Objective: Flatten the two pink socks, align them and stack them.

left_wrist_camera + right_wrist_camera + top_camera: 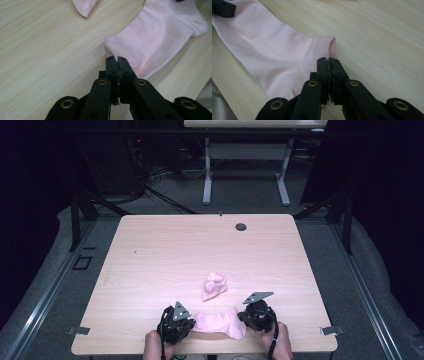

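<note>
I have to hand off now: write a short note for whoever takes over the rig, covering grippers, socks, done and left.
Left gripper: shut, pinching one end of the flat sock.
Right gripper: shut on the flat sock's other end, at the cuff side.
Flat sock: stretched between both grippers at the table's near edge.
Second sock: bunched up just beyond it, untouched.
Done: both ends gripped.
Left: probably fold or pair the flat sock, then deal with the bunched one.

A light wooden table [150, 250] carries two pink socks: a flat sock [218, 323] near its front edge and a crumpled sock [214, 285] just behind.
</note>
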A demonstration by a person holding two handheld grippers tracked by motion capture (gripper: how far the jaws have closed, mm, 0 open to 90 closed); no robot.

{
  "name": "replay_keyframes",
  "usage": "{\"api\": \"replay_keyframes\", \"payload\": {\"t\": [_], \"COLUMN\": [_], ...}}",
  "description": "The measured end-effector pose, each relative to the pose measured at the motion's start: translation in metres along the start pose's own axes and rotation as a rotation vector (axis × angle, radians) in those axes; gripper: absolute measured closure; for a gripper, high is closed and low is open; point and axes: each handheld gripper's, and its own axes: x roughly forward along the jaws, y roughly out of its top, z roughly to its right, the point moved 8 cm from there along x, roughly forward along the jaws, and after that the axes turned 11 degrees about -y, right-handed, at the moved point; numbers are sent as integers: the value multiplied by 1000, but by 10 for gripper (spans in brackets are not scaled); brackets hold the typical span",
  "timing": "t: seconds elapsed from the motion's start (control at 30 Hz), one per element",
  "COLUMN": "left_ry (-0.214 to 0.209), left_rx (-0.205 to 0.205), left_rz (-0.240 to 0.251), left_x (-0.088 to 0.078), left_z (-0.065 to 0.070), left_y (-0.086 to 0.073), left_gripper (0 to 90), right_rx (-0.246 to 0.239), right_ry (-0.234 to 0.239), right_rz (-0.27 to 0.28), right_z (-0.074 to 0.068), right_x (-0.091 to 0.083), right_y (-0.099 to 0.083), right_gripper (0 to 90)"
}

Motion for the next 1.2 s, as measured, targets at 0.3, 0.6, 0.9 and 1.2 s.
{"api": "replay_keyframes", "payload": {"t": [0.3, 0.6, 0.9, 1.2], "left_ry": [-28, -34, -32, -66], "left_rx": [-11, -50, -52, -68], "left_rz": [4, 59, 69, 57], "left_x": [-1, -14, -11, 8], "left_z": [-4, -21, -46, -61], "left_y": [0, 19, 48, 73], "left_gripper": [692, 363, 306, 336], "right_rx": [21, 81, 148, 219], "right_ry": [27, 114, 16, -34], "right_rz": [29, 100, 159, 174], "right_z": [2, 12, 35, 61], "right_x": [-3, -17, -17, -11], "right_y": [-1, 2, -3, -21], "right_gripper": [862, 432, 155, 112]}}
